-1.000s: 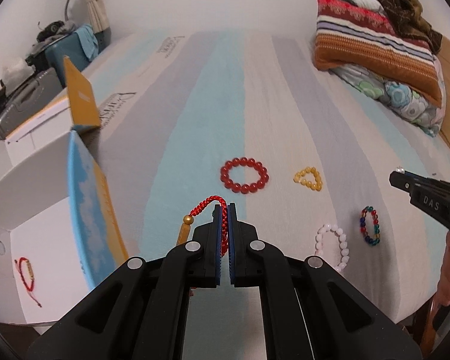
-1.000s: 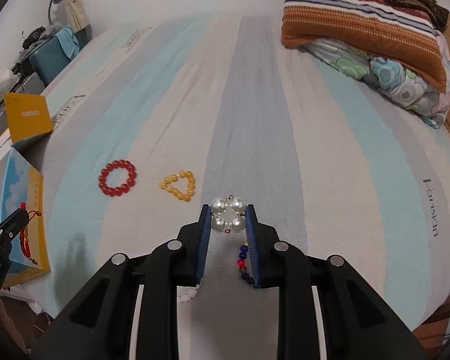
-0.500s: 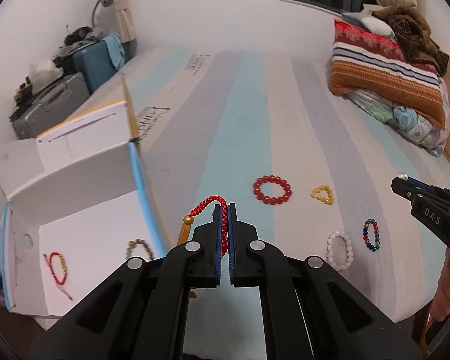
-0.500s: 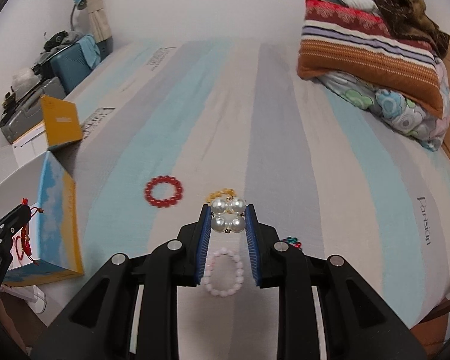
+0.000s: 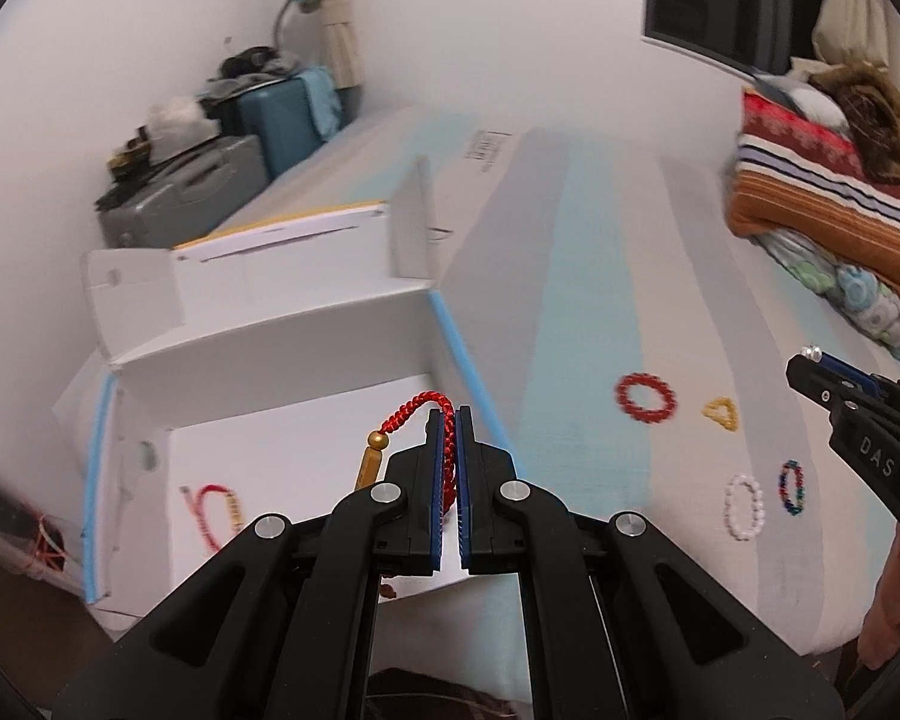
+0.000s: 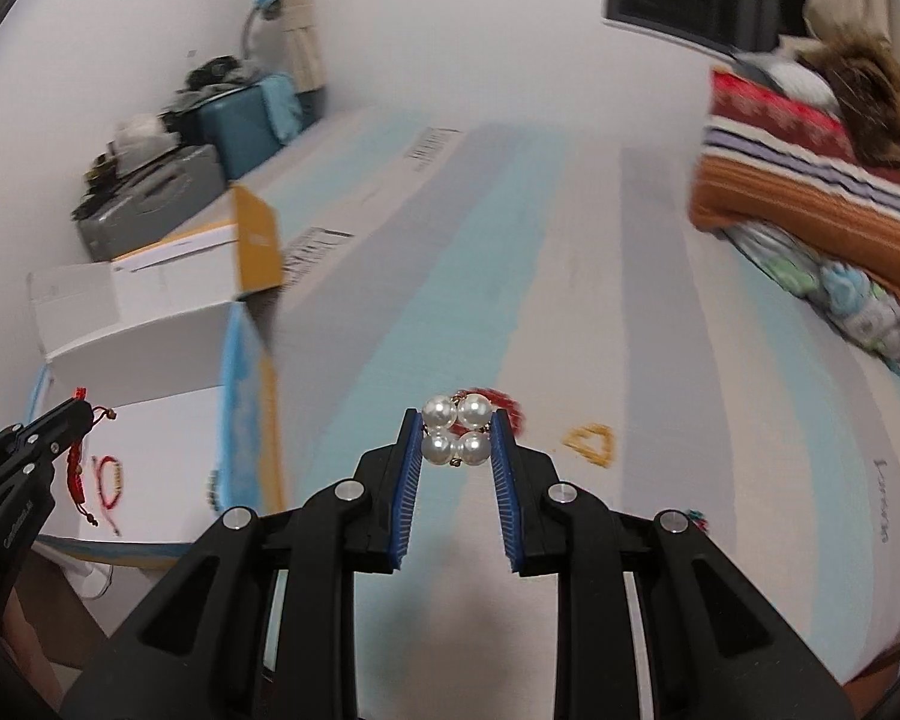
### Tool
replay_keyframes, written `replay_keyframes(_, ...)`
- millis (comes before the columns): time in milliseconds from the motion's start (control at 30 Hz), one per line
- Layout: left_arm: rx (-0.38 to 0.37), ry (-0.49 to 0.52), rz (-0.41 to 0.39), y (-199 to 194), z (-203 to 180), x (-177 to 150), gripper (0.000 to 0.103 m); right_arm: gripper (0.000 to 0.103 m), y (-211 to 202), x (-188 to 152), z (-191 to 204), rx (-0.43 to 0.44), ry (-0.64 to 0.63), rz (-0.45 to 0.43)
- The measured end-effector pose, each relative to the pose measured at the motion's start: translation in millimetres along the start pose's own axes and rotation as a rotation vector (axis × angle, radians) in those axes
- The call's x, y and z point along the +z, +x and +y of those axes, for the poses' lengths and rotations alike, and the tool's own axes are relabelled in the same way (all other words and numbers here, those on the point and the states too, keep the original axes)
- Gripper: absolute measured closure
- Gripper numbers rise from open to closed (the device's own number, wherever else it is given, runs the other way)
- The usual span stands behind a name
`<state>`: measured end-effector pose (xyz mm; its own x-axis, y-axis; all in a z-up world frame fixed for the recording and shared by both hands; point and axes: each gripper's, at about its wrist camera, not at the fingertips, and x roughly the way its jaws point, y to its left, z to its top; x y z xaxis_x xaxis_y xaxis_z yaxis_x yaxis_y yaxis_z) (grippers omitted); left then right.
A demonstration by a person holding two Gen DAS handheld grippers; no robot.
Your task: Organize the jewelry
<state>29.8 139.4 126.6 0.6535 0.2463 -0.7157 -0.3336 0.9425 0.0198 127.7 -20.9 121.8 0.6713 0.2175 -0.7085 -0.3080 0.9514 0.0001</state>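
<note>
My left gripper (image 5: 449,420) is shut on a red braided cord bracelet (image 5: 417,408) with a gold bead, held above the open white box (image 5: 270,354) at the bed's left edge. A red string bracelet (image 5: 213,507) lies inside the box. My right gripper (image 6: 456,429) is shut on a pearl bracelet (image 6: 456,427) above the striped bed. On the bed lie a red bead bracelet (image 5: 645,396), a yellow bead bracelet (image 5: 721,413), a pink-white bead bracelet (image 5: 744,507) and a multicolour bead bracelet (image 5: 791,487). The right gripper shows at the right edge of the left wrist view (image 5: 810,360).
A folded striped blanket and pillows (image 5: 822,192) lie at the bed's far right. Suitcases (image 5: 186,192) and clutter stand by the wall at the left, beyond the box. The box's flap with a yellow side (image 6: 258,246) stands up at its far end.
Both grippers have moved left and up with their bracelets. The left one has gone from above the bed to above the open box. The right one now points nearer the box.
</note>
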Motion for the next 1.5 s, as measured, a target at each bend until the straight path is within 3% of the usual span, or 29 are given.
replay_keyframes(467, 0.093, -0.121, 0.051, 11.1, 114.3, -15.5, 0.100, 0.081, 20.1, 9.1, 127.9, 0.113, -0.139, 0.015)
replay_keyframes(800, 0.138, -0.157, 0.110, 37.6, 164.6, -35.0, 0.100, 0.081, 58.5, -2.2, 206.3, 0.178, -0.216, 0.093)
replay_keyframes(1133, 0.141, -0.170, 0.214, 77.8, 179.5, -52.2, 0.100, 0.081, 112.6, -28.9, 228.1, 0.185, -0.226, 0.248)
replay_keyframes(1500, 0.143, -0.188, 0.300, 112.1, 191.0, -68.4, 0.100, 0.081, 142.5, -41.7, 235.0, 0.157, -0.234, 0.336)
